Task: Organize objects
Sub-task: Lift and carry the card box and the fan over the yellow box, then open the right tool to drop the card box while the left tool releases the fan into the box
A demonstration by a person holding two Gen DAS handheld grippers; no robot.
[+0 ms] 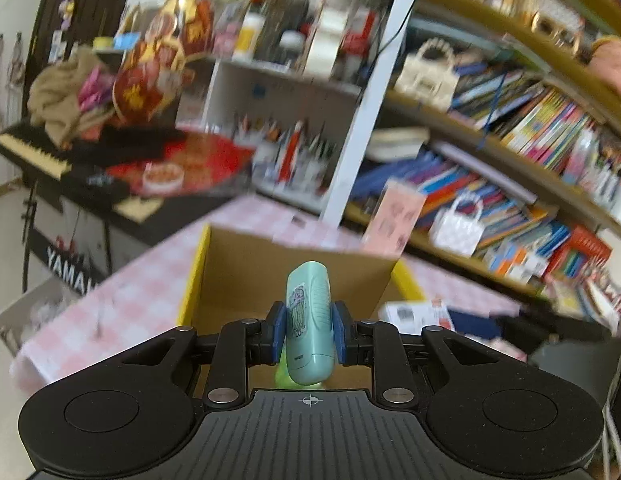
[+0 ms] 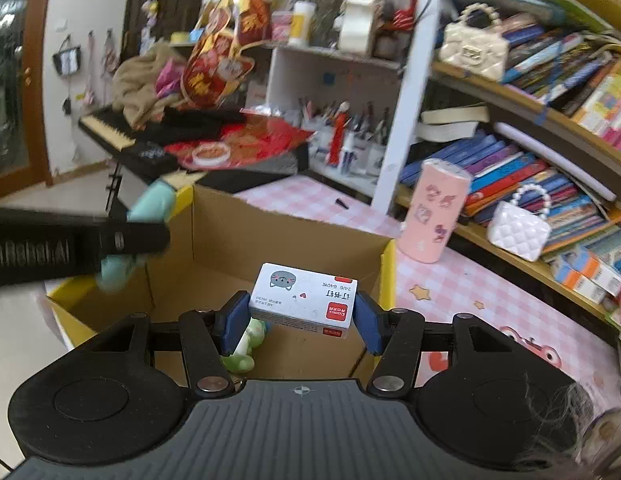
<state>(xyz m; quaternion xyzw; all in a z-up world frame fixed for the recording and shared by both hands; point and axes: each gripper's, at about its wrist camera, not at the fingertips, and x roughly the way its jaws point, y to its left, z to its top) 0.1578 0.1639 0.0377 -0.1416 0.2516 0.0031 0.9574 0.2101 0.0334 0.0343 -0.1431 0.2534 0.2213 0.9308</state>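
Left gripper (image 1: 309, 330): pads clamp a mint stapler (image 1: 309, 320) across its narrow flanks, nose up, above the open box (image 1: 246, 264). The shell looks hard and smooth, likely slippery; a mid-body hold is advised.

Right gripper (image 2: 300, 318): pads clamp a staple carton (image 2: 304, 300) by its short ends, above the same box. It appears light but crushable; light pressure is advised.

A green toy (image 2: 246, 346) lies in the box at 7 o'clock of the carton. A pink cup (image 2: 436, 212) stands outside at 2 o'clock.

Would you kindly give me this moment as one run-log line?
left gripper: shut on mint stapler | right gripper: shut on staple box | both over cardboard box | green toy inside
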